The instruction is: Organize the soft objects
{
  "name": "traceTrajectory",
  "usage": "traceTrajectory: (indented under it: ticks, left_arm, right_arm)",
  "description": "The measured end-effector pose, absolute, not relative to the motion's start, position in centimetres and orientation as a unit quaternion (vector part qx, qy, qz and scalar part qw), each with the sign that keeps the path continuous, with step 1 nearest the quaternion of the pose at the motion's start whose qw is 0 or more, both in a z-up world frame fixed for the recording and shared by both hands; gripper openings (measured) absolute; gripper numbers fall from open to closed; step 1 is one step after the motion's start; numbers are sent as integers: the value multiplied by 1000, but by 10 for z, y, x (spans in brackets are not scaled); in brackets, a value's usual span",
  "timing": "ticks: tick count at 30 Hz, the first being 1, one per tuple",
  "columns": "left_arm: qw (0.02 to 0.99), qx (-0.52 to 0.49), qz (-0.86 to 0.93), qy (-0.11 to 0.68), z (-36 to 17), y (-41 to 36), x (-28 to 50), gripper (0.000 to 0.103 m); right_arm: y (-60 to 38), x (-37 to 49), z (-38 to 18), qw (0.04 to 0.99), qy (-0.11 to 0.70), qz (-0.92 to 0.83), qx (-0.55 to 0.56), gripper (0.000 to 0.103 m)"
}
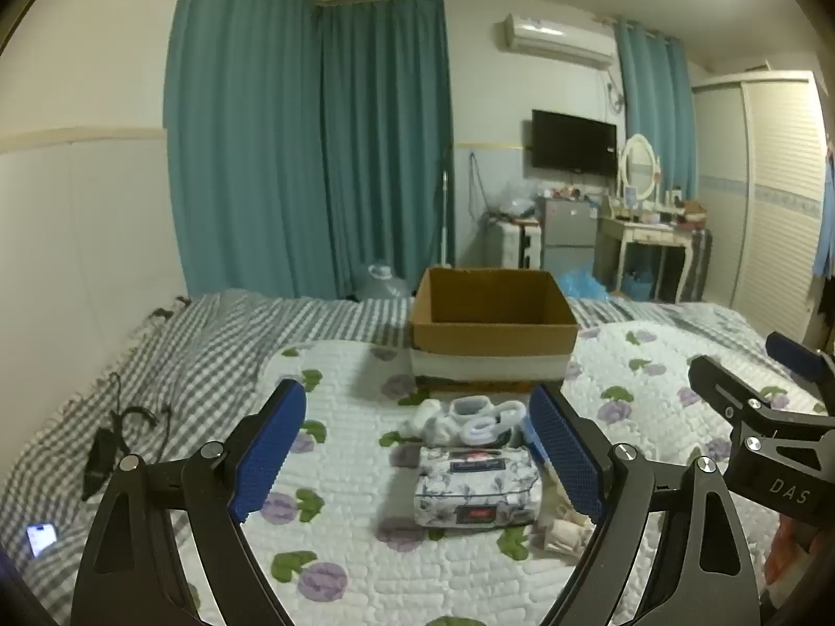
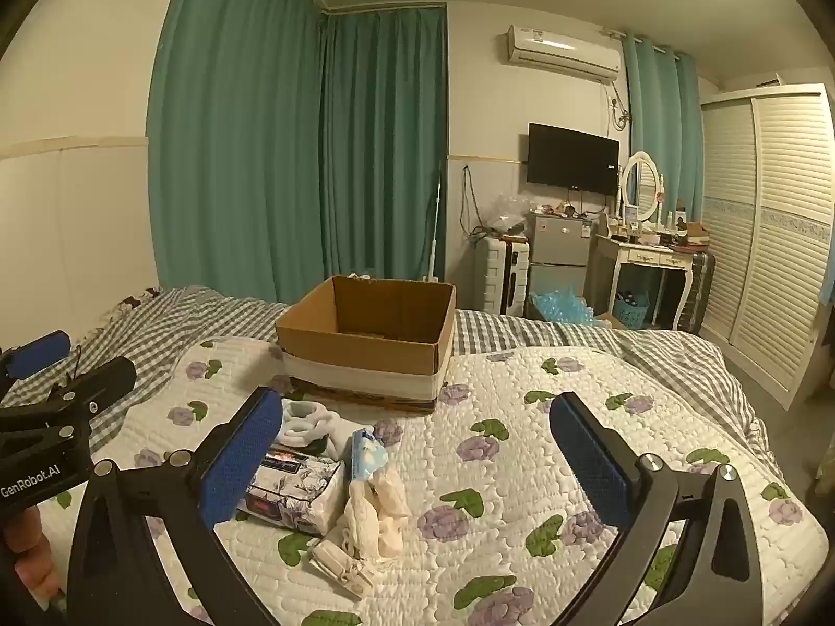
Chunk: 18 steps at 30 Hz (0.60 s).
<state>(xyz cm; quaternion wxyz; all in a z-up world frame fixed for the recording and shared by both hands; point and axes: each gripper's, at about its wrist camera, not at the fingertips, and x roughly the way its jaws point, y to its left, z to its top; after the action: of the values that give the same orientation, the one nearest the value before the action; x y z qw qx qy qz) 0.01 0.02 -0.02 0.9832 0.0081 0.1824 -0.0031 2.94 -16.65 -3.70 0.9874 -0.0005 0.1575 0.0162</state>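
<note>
An open, empty-looking cardboard box (image 1: 493, 331) (image 2: 365, 344) stands on the quilted bed. In front of it lie white socks (image 1: 469, 420) (image 2: 308, 425), a floral tissue pack (image 1: 477, 485) (image 2: 295, 488), a blue wipes pack (image 2: 365, 454) and cream gloves or cloth (image 2: 378, 508) (image 1: 561, 527). My left gripper (image 1: 417, 448) is open and empty, held above the tissue pack. My right gripper (image 2: 417, 464) is open and empty, to the right of the pile. Each gripper shows at the edge of the other's view.
The floral quilt (image 2: 522, 469) lies over a grey checked sheet (image 1: 182, 354). A phone (image 1: 42, 537) and black cable (image 1: 120, 428) lie at the bed's left. Teal curtains, a fridge (image 2: 556, 255), a dressing table (image 2: 652, 255) and a wardrobe stand beyond.
</note>
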Motion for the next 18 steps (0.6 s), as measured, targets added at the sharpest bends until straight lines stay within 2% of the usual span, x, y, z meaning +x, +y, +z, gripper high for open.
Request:
traceTrajectory:
  ticks: [18]
  left_arm:
    - [981, 16, -5, 192, -5, -2, 0, 89]
  right_arm:
    - [-165, 29, -37, 987, 162, 16, -2, 103]
